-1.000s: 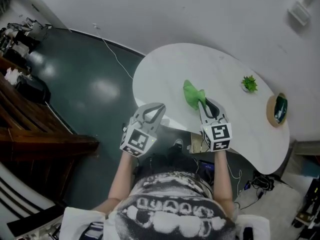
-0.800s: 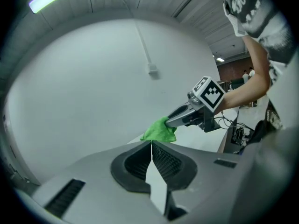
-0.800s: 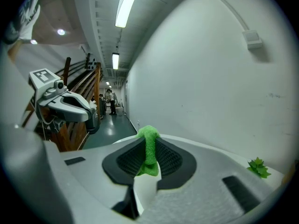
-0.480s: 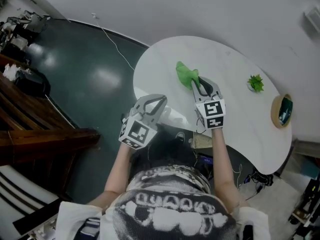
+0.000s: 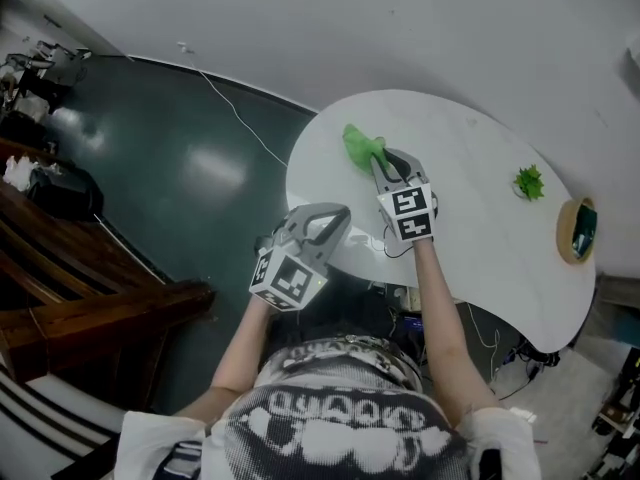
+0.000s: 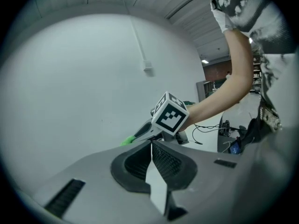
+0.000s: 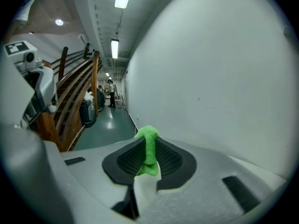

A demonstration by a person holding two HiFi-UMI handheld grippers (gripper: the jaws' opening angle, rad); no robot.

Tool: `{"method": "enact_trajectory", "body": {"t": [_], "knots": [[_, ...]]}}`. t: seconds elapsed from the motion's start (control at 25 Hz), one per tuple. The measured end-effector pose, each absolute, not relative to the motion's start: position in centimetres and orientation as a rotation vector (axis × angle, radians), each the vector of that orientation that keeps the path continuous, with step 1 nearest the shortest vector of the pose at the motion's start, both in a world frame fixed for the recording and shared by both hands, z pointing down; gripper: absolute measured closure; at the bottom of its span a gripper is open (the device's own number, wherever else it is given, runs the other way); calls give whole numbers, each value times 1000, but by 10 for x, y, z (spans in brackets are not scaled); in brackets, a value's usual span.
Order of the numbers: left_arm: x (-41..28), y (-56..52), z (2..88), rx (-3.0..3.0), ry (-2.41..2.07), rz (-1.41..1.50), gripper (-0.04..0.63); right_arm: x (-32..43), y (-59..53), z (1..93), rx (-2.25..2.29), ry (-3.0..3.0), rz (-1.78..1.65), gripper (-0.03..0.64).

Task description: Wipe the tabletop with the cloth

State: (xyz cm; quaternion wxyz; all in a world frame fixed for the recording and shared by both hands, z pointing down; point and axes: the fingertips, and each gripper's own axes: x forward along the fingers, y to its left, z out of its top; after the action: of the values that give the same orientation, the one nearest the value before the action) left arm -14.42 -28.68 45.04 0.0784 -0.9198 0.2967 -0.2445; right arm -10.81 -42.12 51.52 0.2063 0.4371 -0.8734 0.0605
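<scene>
R gripper (image 5: 386,160) pinching green cloth (image 5: 358,145) on tabletop (image 5: 480,218), L gripper (image 5: 322,220) jaws pressed together, empty

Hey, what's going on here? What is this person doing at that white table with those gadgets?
A person holds a two-jaw gripper in each hand at a white table. The right gripper has its jaws shut on a green cloth, which sits on the tabletop towards its left end. The left gripper is shut and empty, held just off the table's near edge. A small green plant stands further right, well away from the cloth.
</scene>
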Motion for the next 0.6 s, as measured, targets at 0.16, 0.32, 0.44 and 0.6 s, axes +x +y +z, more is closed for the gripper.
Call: {"method": "enact_trajectory", "body": {"t": [0.16,0.32,0.44,0.6], "knots": [[-172,-303,461,-2756,879,-747,589,-137,-446,535,1211,-2415,211,552],[-200,-317,469,-2765,887,-771,589,-157,-470,556,1224,-2385,269,552],[-219,-324,475,-2773,891,-790,589,-163,-492,573,1246,-2348,310,552],[-232,-330,482,-2784,888,-808,589,-159,-515,595,1278,-2285,370,552]]}}
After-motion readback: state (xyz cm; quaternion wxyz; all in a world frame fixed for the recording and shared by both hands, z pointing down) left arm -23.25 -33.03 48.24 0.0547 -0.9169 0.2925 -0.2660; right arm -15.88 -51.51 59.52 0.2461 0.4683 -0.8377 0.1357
